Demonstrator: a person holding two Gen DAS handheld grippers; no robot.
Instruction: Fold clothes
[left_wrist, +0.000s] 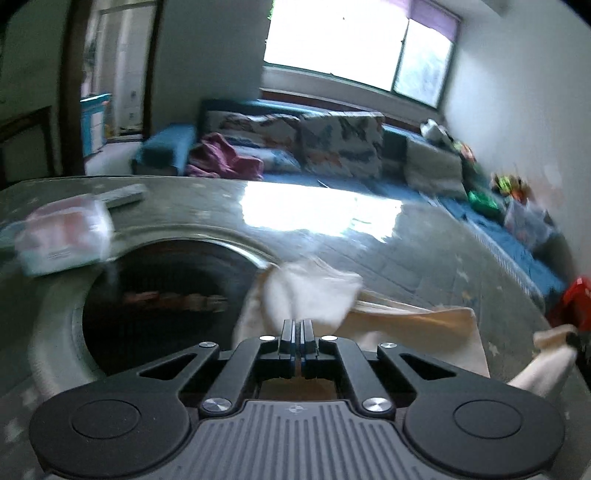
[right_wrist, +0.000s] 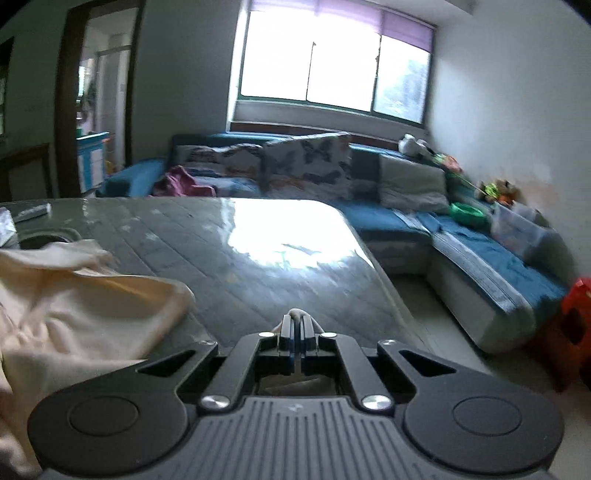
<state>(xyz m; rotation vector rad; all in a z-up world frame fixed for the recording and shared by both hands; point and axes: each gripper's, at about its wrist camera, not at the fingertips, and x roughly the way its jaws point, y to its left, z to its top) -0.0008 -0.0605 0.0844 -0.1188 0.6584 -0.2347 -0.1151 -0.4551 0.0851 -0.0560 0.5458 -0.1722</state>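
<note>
Both hand-held grippers (left_wrist: 298, 325) (right_wrist: 298, 320) clamp cream cloth (left_wrist: 314, 295).

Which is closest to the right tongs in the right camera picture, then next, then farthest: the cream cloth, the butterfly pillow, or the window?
From the right tongs, which pinch a bit of the cloth:
1. Cream cloth, heaped on the table to the left.
2. Butterfly pillow, on the blue sofa beyond the table.
3. Window, on the back wall above the sofa.
</note>
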